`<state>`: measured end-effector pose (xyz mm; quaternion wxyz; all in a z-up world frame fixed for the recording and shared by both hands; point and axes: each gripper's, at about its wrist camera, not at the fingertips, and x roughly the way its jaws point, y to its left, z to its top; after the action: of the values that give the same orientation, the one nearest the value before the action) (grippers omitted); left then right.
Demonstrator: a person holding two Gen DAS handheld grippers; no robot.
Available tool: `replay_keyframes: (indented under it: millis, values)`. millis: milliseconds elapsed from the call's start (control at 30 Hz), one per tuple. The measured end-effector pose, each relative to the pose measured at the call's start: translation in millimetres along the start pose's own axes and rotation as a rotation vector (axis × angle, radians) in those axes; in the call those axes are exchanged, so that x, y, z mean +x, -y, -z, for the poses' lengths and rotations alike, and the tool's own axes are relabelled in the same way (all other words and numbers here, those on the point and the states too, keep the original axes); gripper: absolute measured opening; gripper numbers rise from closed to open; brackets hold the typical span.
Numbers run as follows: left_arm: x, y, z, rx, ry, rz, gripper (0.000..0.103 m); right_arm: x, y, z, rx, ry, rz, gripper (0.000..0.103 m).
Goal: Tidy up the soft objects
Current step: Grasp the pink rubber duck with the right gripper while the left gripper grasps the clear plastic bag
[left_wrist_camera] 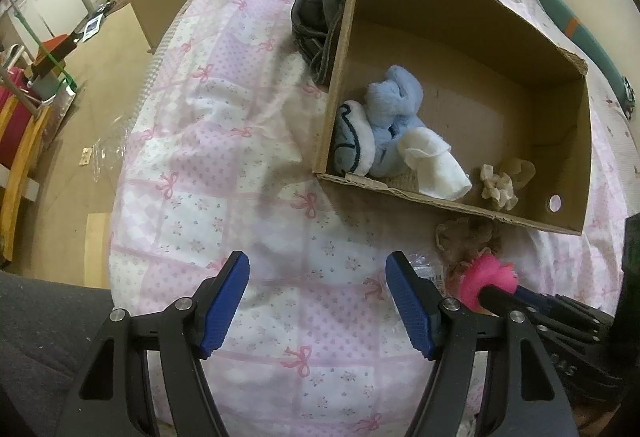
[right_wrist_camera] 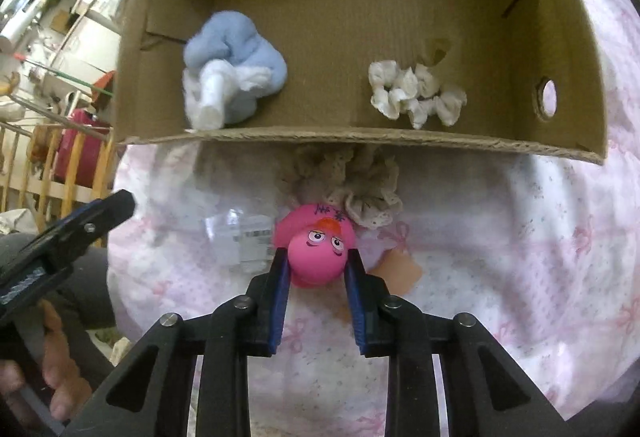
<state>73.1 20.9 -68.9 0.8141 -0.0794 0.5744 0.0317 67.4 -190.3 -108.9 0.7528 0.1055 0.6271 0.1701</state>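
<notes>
My right gripper (right_wrist_camera: 316, 257) is shut on a pink rubber toy with a painted face (right_wrist_camera: 316, 249), just above the bed in front of the cardboard box (right_wrist_camera: 360, 137). The toy shows in the left wrist view (left_wrist_camera: 486, 275) too. The box (left_wrist_camera: 440, 197) holds a blue plush (left_wrist_camera: 394, 97), a white cloth (left_wrist_camera: 434, 157), a white-and-navy item (left_wrist_camera: 354, 141) and a cream scrunchie (right_wrist_camera: 416, 93). A beige lace scrunchie (right_wrist_camera: 360, 185) lies on the bed against the box's near wall. My left gripper (left_wrist_camera: 318, 285) is open and empty over the bed.
A pink-patterned bedspread (left_wrist_camera: 224, 141) covers the bed. Dark grey clothing (left_wrist_camera: 316, 25) lies beside the box's left wall. A clear plastic bag (right_wrist_camera: 244, 237) and a peach piece (right_wrist_camera: 400, 269) lie near the toy. The bed edge drops to the floor on the left.
</notes>
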Motion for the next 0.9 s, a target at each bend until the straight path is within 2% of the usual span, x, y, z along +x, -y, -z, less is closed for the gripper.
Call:
replay_keyframes:
  millis: [200,400,533,667,767,900]
  values:
    - [-0.4,-1.6,-1.2,-0.01,0.001,0.004,0.068,-29.0,7.1,4.5,0.034,0.051,-0.07,0.029]
    - [-0.6,1.7,-1.2,-0.003,0.002,0.01,0.068,-86.2,20.3,-0.1,0.079,0.129,-0.154,0.029]
    - [1.3,4.0,-0.7,0.006,-0.002,0.008,0.068,-108.5,24.4,-0.2,0.083,0.183,-0.171,0.029]
    - [3.9,6.0,0.4,0.013,-0.007,-0.001,0.068,-103.8,30.6,6.3,0.102,0.21,-0.17,0.029]
    - [6.2,6.6,1.4,0.016,-0.012,-0.005,0.068,-93.7,40.6,10.1,0.141,0.196,-0.159,0.029]
    - [11.5,7.8,2.0,0.003,-0.022,0.024,0.068,-93.1,44.3,8.0,0.156,0.21,-0.142,0.029]
